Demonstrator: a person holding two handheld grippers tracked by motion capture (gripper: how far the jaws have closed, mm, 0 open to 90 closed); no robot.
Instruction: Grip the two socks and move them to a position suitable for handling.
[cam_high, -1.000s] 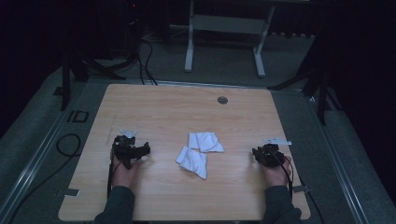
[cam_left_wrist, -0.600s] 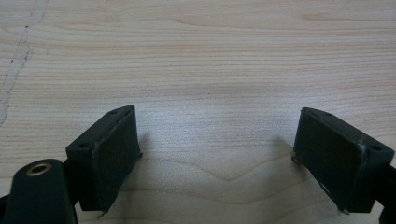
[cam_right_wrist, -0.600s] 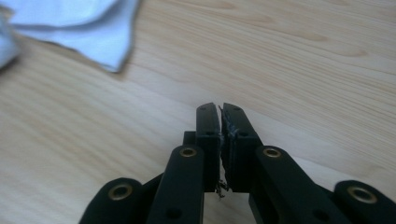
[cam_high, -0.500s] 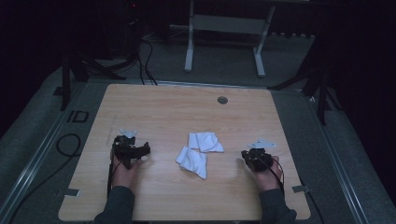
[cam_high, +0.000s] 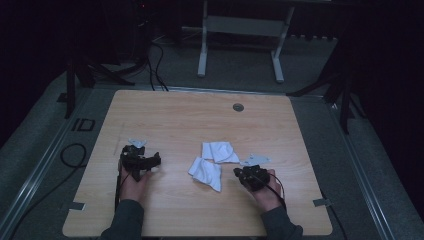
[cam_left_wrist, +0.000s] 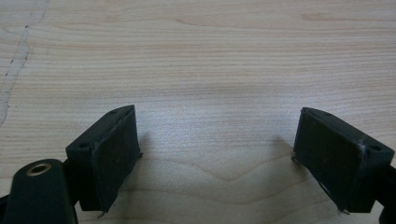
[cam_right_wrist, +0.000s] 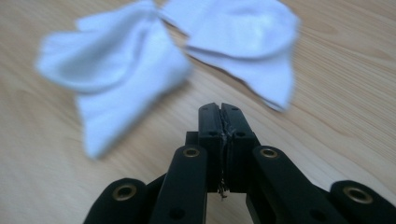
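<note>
right tongs (cam_right_wrist: 221, 112) pressed closed, moved nearer white cloth (cam_high: 212, 162) | left tongs (cam_left_wrist: 217, 154) spread wide, unmoved

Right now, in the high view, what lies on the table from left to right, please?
left gripper → white cloth → right gripper

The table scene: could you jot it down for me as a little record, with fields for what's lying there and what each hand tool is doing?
Surface: wooden table
Items: two white socks lying mid-table, touching each other
Left gripper: jaws wide open, nothing between them, over bare wood
Right gripper: jaws shut, empty, pointing at the socks, just short of them
Other: round grommet near the far edge
</note>
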